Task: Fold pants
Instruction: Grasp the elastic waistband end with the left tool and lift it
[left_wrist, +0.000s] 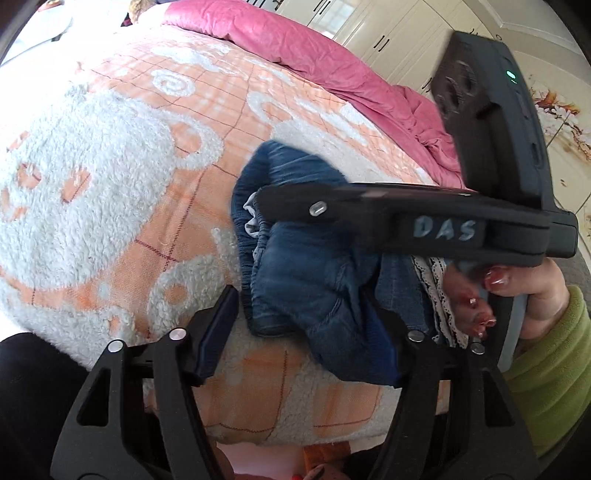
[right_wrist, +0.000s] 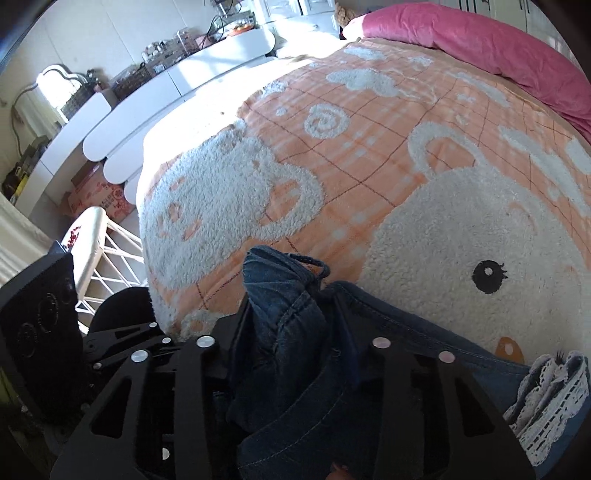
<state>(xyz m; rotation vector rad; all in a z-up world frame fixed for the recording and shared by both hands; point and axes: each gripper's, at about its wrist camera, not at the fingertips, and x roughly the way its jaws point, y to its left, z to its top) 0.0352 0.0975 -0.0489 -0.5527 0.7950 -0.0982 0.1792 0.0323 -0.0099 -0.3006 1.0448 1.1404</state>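
Bed surface seen from 2 wrist cameras. We see the blue denim pants bunched in a heap near the front edge of the bed, lying on an orange-and-white fleece blanket with a cartoon animal pattern; a strip of white lace trim shows at the right end of the garment. In the left wrist view, the left gripper stands with its jaws spread wide, 1 finger on bare blanket at the left and the other finger against the denim at the right; we see no cloth pinched between them. The right gripper crosses this view from the right, its body lettered "DAS", held by the right hand in a green sleeve, its tip lying over the top of the heap. In the right wrist view, the right gripper has a thick fold of denim between its 2 fingers, the jaws partly closed onto that fold. A pink quilt lies along the far side of the bed, and white cabinets stand beyond it.
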